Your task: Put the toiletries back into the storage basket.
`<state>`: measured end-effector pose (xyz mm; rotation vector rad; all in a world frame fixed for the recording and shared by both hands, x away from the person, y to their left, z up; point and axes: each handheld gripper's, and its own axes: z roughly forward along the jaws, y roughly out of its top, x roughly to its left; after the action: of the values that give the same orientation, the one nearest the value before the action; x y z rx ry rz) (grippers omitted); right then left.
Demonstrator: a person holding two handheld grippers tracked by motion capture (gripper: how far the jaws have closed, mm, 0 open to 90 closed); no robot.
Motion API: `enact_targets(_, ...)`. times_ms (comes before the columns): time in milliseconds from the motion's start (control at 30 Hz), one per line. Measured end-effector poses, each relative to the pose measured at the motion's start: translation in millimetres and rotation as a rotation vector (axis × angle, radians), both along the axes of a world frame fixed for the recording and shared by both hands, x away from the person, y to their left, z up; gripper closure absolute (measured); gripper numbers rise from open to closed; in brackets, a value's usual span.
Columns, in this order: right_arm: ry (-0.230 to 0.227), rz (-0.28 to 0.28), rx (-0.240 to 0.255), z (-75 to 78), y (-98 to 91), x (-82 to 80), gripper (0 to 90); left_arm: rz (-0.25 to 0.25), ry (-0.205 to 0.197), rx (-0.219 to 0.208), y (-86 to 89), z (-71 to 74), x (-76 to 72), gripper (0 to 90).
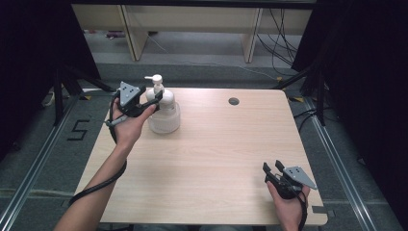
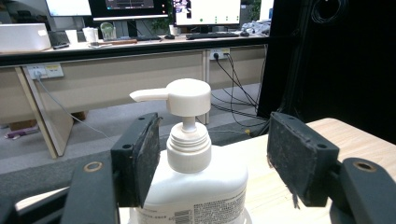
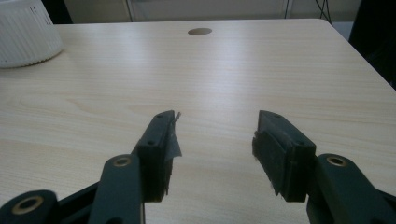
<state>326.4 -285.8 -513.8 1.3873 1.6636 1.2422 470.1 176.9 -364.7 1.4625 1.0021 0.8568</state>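
Left gripper view: the white plastic pump bottle [image 2: 189, 158] stands upright between the left gripper [image 2: 210, 154]'s wide-open jaws, its collar apparently just clear of both pads, so the grasp is approached but not closed. Its long axis is vertical; the spout points toward the left-hand pad. The right gripper [image 3: 212, 140] rests open and empty on the pale wooden table [image 3: 233, 70].

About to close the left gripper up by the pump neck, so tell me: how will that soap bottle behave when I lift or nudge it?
The pump bottle looks like rigid plastic, so it probably won't flex. It stands tall in a ribbed white holder, so a push up high may tip it. The left gripper, jaws open around the collar, may slip on its smooth round surface.
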Motion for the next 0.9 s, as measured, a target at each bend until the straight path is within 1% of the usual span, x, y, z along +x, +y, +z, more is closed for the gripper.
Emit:
enact_targets(33,0.000,0.000,0.000,0.0,0.0,0.0,48.7,0.000,0.001,0.001,0.9,-0.6,-1.6,33.8)
enact_targets(67,-0.008,-0.021,0.007,-0.1,1.4,-0.4,48.7,0.000,0.000,0.004,1.4,-1.2,-2.8,33.8)
enact_targets(100,0.001,-0.029,-0.002,0.4,1.5,-0.9,48.6,-0.002,0.005,0.000,1.8,-1.9,-4.3,33.8)
enact_targets(167,-0.002,-0.028,-0.007,0.1,1.2,-0.6,48.7,-0.005,0.002,0.005,3.3,-2.9,-6.8,33.8)
enact_targets(200,0.009,-0.023,-0.012,0.7,0.7,-1.1,48.6,-0.007,0.003,0.002,4.0,-3.4,-8.3,33.8)
enact_targets(233,-0.004,-0.028,-0.007,0.0,1.4,-0.5,48.6,-0.007,0.001,0.001,4.8,-3.7,-9.7,33.8)
enact_targets(267,0.008,-0.025,-0.005,0.7,1.4,-1.2,48.7,-0.009,0.000,0.004,5.5,-3.7,-11.3,33.8)
enact_targets(300,-0.004,-0.028,-0.008,0.0,1.4,-0.5,48.6,-0.011,0.000,0.004,6.1,-3.9,-13.0,33.8)
enact_targets(333,0.011,-0.034,0.000,0.6,2.2,-1.6,48.7,-0.013,-0.002,0.006,6.7,-4.2,-14.6,33.8)
enact_targets(367,0.012,-0.018,-0.011,0.8,1.3,-1.0,48.7,-0.016,-0.003,0.008,7.3,-4.7,-16.9,33.8)
enact_targets(400,-0.008,-0.020,0.001,-0.4,2.4,0.3,48.7,-0.019,-0.003,0.011,7.6,-5.4,-18.7,33.8)
enact_targets(467,-0.012,-0.028,-0.009,-0.3,2.4,0.0,48.7,-0.023,0.000,0.011,8.2,-7.2,-21.7,33.8)
enact_targets(500,-0.001,-0.025,-0.013,0.3,2.0,-0.7,48.7,-0.023,0.002,0.013,8.9,-8.4,-23.3,33.8)
enact_targets(533,-0.012,-0.028,-0.009,-0.3,2.2,0.0,48.6,-0.025,0.002,0.016,9.9,-9.8,-24.6,33.8)
enact_targets(567,-0.005,-0.024,-0.002,0.1,2.3,-0.4,48.6,-0.024,0.006,0.013,11.2,-11.7,-26.5,33.8)
enact_targets(600,0.002,-0.032,-0.007,0.6,2.3,-1.1,48.6,-0.023,0.007,0.011,12.1,-12.8,-27.9,33.8)
enact_targets(633,-0.002,-0.029,-0.008,0.4,2.1,-0.8,48.6,-0.020,0.005,0.009,13.3,-14.6,-30.3,33.8)
enact_targets(700,0.007,-0.025,-0.005,0.7,2.1,-1.0,48.7,-0.018,0.001,0.009,14.5,-17.4,-33.6,34.0)
enact_targets(733,-0.004,-0.026,-0.013,0.2,1.8,-0.4,48.7,-0.018,0.001,0.009,15.1,-18.8,-35.5,34.0)
enact_targets(800,0.007,-0.023,0.004,0.4,2.8,-0.8,48.6,-0.018,0.001,0.012,16.8,-21.4,-38.7,33.9)
enact_targets(833,0.001,-0.028,-0.008,0.5,2.3,-0.7,48.6,-0.018,0.000,0.012,17.3,-22.5,-40.2,34.0)
enact_targets(900,-0.003,-0.026,-0.014,0.2,1.9,-0.5,48.6,-0.016,-0.003,0.013,18.6,-24.8,-42.7,34.0)
